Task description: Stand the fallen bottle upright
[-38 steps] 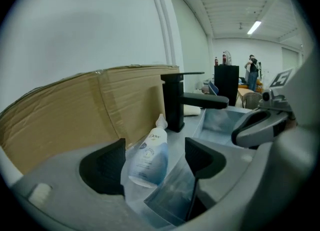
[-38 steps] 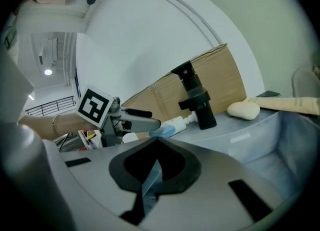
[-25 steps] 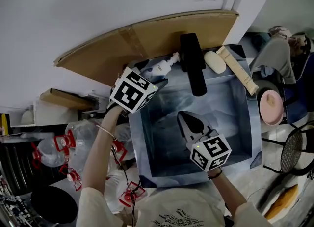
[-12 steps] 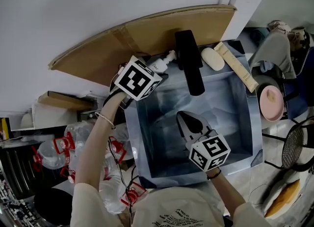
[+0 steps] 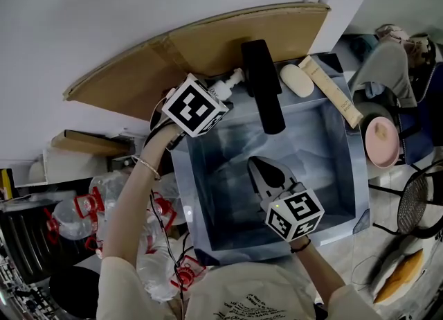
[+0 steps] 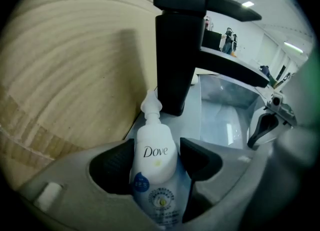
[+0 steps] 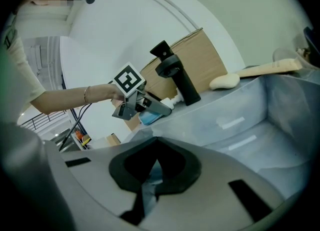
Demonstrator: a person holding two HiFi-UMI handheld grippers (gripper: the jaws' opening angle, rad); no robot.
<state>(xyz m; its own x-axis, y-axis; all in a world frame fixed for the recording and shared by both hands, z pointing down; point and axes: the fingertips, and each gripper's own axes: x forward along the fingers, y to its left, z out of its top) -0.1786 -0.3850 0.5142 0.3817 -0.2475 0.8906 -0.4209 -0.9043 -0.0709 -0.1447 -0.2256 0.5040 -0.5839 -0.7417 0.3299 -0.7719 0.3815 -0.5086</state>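
Dove bottle (image 6: 153,151) lies just beside the black faucet (image 6: 172,65) base; left gripper (image 6: 156,161) fingers (image 6: 199,159), just closing, clasp its body; squeeze firmly, then swing it upright clear of the faucet; right gripper (image 7: 151,167) clenched, empty.

We find the bottle (image 6: 155,157) on the back rim of the sink (image 5: 332,173), just left of the faucet (image 5: 261,86), with its pump end close by the faucet's foot and the cardboard sheet (image 5: 201,48) standing behind both, against the wall (image 5: 138,7). To the faucet's right we see a soap bar (image 5: 297,80) on the same rim, and beside it a wooden piece (image 5: 331,90) lying across the sink's back right corner. Further right, off the sink, sits a bowl (image 5: 382,140), while well to the sink's left, lower down, lie several plastic water bottles (image 5: 83,204).
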